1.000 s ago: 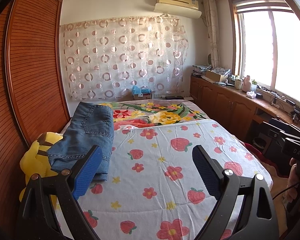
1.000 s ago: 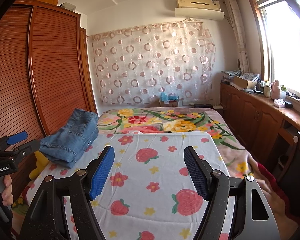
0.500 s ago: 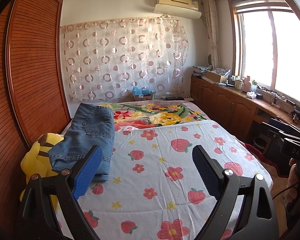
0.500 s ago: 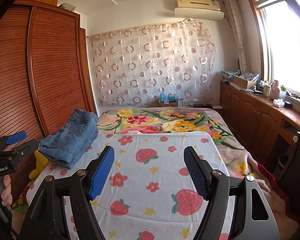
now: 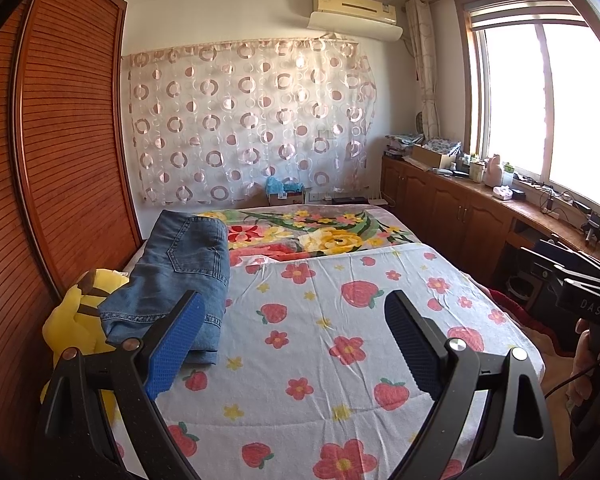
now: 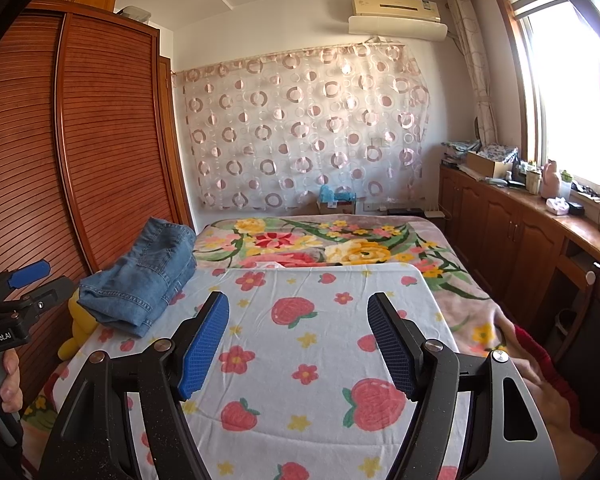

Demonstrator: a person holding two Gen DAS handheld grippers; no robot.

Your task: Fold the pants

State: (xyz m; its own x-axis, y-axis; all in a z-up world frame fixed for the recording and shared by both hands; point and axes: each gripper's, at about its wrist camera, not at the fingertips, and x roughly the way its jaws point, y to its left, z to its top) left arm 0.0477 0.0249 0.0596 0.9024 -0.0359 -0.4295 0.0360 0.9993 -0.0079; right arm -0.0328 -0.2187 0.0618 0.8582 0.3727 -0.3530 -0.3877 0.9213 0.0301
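Observation:
Blue denim pants (image 5: 176,280) lie folded in a flat stack at the left edge of the bed, partly resting on a yellow plush toy (image 5: 74,320). They also show in the right wrist view (image 6: 144,276). My left gripper (image 5: 294,338) is open and empty, held above the strawberry-print sheet (image 5: 340,320), with the pants just beyond its left finger. My right gripper (image 6: 298,338) is open and empty above the same sheet (image 6: 320,360), well to the right of the pants. The left gripper also shows at the left edge of the right wrist view (image 6: 24,280).
A slatted wooden wardrobe (image 5: 60,160) runs along the bed's left side. A floral blanket (image 5: 312,232) covers the bed's far end. Wooden cabinets (image 6: 520,240) with clutter on top stand under the window on the right. A curtain (image 6: 300,132) hangs on the far wall.
Both grippers stay open and nearly still. The views shift only very slightly; the pants have not moved.

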